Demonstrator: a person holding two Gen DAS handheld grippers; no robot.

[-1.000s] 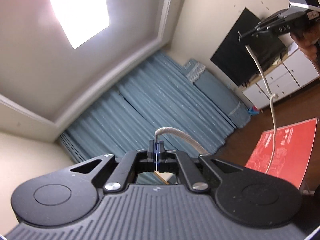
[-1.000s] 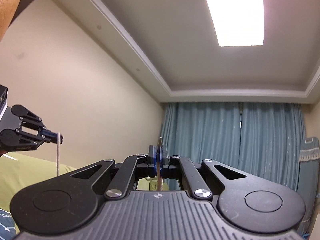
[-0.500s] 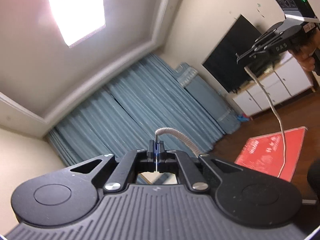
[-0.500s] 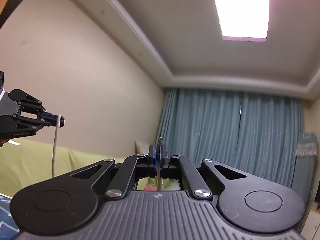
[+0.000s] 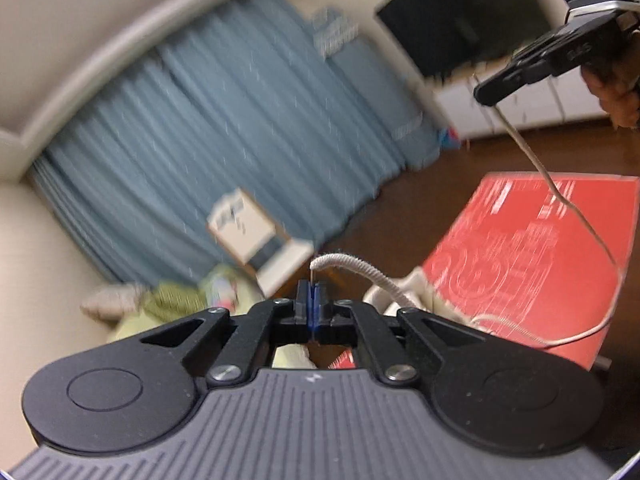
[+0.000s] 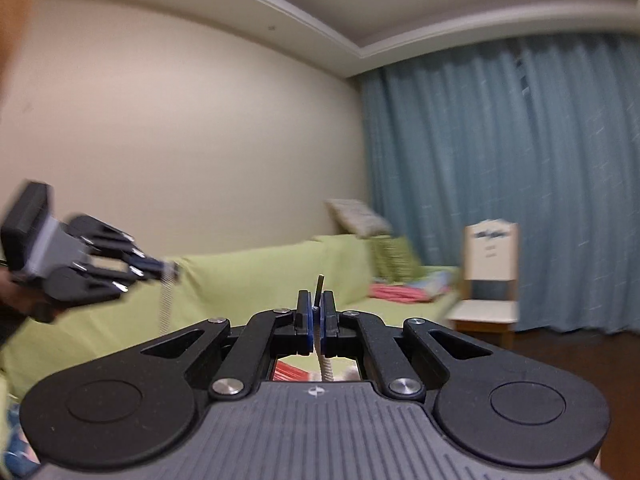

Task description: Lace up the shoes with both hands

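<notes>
While pinched in both grippers' fingers (image 5: 320, 300), shoelace (image 5: 560, 196) hangs between.

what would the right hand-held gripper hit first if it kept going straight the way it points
Probably the green-covered sofa, near the pink cloth lying on it. The right hand-held gripper points level toward it; nothing nearer shows, though depth is unclear.

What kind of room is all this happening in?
Most likely a home living room. A sofa under a green cover runs along the wall, long blue curtains hang beyond it, and a dark flat screen sits over white cabinets on a dark wooden floor.
</notes>
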